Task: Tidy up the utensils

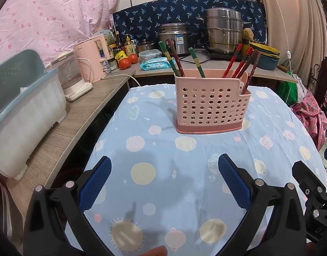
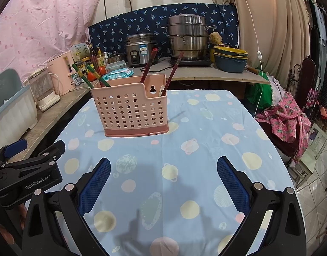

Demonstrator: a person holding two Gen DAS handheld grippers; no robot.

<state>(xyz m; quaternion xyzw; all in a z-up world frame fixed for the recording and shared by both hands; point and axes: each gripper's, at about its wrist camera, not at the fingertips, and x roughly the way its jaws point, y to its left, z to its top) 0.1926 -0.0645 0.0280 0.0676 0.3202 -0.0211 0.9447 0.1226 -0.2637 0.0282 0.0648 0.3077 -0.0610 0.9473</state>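
Note:
A pink perforated utensil holder (image 1: 210,106) stands upright on the blue planet-print tablecloth (image 1: 163,183); it also shows in the right wrist view (image 2: 131,111). Green chopsticks (image 1: 196,61) and dark red chopsticks (image 1: 244,64) stand in it, leaning outward. In the right wrist view green chopsticks (image 2: 97,75) lean left and red ones (image 2: 174,72) lean right. My left gripper (image 1: 164,166) is open and empty, low over the cloth in front of the holder. My right gripper (image 2: 163,167) is open and empty, beside the left one (image 2: 29,170).
A wooden counter (image 1: 82,115) on the left holds a blue-white dish rack (image 1: 20,115) and a pink kettle (image 1: 93,59). Behind the table stand a rice cooker (image 2: 141,50), a steel steamer pot (image 2: 187,37), stacked bowls (image 2: 230,60), tomatoes and bottles. Clothes hang on a chair (image 2: 291,117) at right.

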